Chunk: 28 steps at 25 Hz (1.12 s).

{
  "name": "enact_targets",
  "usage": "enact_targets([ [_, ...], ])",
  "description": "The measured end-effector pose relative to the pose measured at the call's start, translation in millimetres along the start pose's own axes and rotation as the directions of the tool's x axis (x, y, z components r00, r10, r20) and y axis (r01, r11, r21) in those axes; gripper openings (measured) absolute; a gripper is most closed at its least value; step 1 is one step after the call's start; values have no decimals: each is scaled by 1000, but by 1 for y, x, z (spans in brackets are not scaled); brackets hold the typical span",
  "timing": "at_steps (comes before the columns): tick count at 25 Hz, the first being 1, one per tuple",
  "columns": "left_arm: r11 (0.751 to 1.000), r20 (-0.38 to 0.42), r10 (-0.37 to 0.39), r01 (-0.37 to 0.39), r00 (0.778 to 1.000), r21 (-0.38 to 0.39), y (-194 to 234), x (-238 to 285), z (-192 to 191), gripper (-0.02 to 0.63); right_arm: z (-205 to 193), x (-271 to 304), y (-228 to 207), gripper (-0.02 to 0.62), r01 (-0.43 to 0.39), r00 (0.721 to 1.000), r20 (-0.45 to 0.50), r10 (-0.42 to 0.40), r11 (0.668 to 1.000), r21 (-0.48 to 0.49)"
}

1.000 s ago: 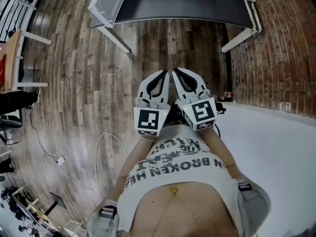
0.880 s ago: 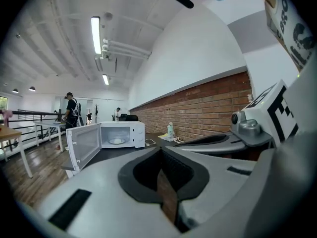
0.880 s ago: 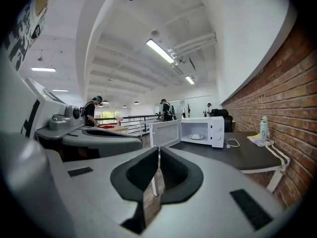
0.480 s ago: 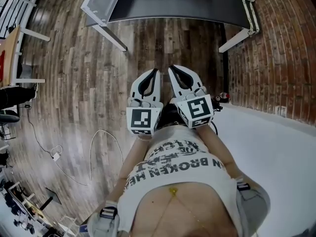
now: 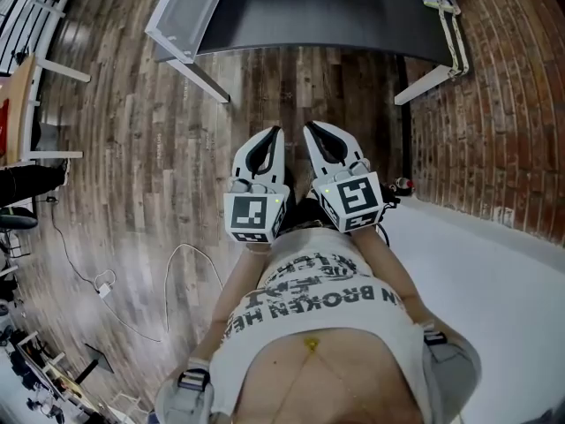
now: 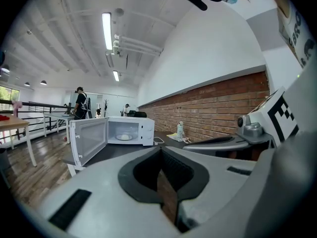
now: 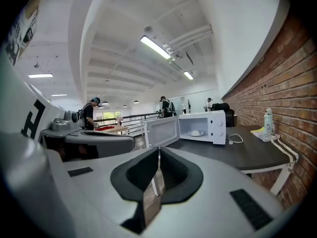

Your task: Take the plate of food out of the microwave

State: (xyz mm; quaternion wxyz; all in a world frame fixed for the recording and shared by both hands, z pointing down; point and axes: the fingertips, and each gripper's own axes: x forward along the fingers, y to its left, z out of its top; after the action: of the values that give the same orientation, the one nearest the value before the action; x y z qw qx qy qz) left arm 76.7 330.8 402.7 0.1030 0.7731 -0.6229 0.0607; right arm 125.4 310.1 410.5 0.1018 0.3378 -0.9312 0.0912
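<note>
A white microwave (image 6: 130, 131) stands on a dark table (image 5: 335, 16), some way ahead of me. Its door (image 5: 187, 7) hangs open to the left. Inside, a plate (image 7: 196, 133) with pale food rests on the floor of the oven; the same plate (image 6: 124, 137) shows in the left gripper view. My left gripper (image 5: 276, 132) and right gripper (image 5: 309, 129) are held side by side close to my torso, above the wooden floor. Both are shut with nothing between the jaws, far from the microwave.
A bottle (image 7: 268, 119) and papers sit at the table's right end near the brick wall (image 5: 494, 87). A white cable (image 5: 177, 272) lies on the floor at left. People stand in the background (image 7: 91, 114). White table legs (image 5: 428, 78) reach toward me.
Both grippers shifted slightly left and forward, staying shut. The table and open door sit a little lower in the head view than half a second ago.
</note>
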Motion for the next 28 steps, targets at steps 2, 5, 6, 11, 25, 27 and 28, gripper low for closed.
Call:
enact_targets([
  [2,1000,2,-17,17,1000,-2,13,13,5,6,4,15,-5,15,15,1000,-1,-15,1000,-5],
  [5,999,8,-49,49,999,-2,33,33,14,6,13,43,-11,15,33,999,0,-33,999,-2],
  [6,998,10,-62,62,998,0,39,40,17,6,15,52,-12,15,38,999,0,-38,999,0],
  [11,993,2,-118,118,993,6,69,66,27,6,24,95,-15,15,57,998,-5,-57,998,27],
  [25,975,-23,-223,223,975,9,140,100,32,6,36,172,-7,15,152,988,-15,-151,988,41],
  [27,972,-28,-237,237,971,6,143,104,31,6,35,176,-8,15,167,986,-23,-166,985,41],
  [28,970,-31,-242,242,970,6,144,105,30,6,35,177,-9,15,174,984,-27,-173,984,42],
])
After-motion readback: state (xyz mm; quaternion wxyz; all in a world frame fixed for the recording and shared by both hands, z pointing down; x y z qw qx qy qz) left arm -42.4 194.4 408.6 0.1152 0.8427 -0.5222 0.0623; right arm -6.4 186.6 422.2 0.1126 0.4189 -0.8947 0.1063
